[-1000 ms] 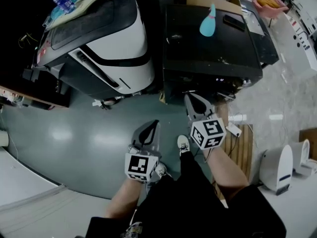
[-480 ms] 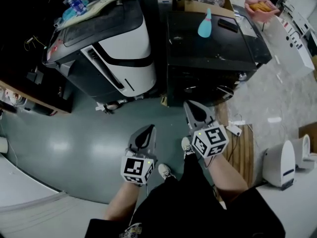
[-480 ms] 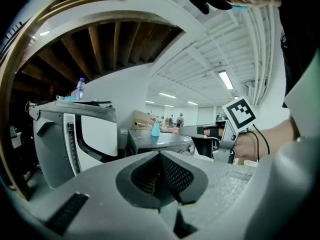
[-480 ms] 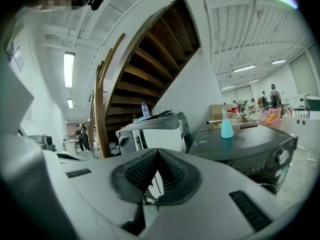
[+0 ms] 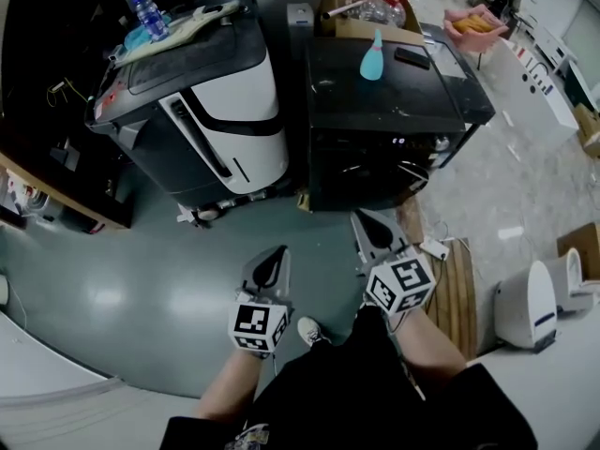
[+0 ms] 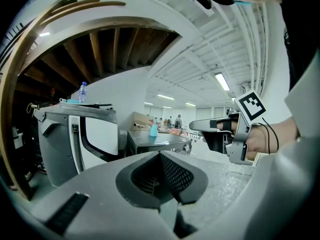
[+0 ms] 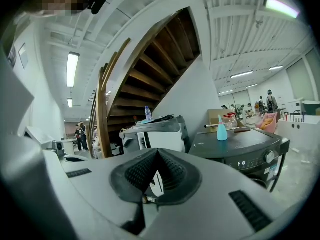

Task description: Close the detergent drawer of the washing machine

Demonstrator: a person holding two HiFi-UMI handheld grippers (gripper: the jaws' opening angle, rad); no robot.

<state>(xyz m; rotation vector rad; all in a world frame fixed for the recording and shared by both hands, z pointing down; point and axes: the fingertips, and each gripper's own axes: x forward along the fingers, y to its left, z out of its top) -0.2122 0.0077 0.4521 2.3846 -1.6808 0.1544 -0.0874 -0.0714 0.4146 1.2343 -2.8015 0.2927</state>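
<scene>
Head view: the washing machine (image 5: 384, 111), black, stood top centre-right w/ its front facing the person. The detergent drawer would be somewhere on the upper front panel but was too small to pick out, so open vs closed couldn't be told. The left tongs (image 5: 265, 270) & right tongs (image 5: 375, 228) were both over the grey floor (image 5: 141, 279), well apart from the machine, the right pair nearer to it. Both pairs were closed tight w/ nothing btwn them; each gripper view showed its ribbed pads meeting. On the machine's top a teal bottle (image 5: 372, 56) stood upright, w/ a small black slab (image 5: 412, 58) near it. Writing: in the right gripper view a lit display (image 7: 241, 162) on the control panel read approx "E0", near a round knob (image 7: 270, 157); no brand was legible. The marker cubes carried only black/white square patterns. Left of the washer stood a white-and-grey machine (image 5: 216, 111) w/ a water bottle (image 5: 150, 15) on top, label unreadable. A wooden slat board (image 5: 459, 284) lay on the floor just beside the right tongs.
</scene>
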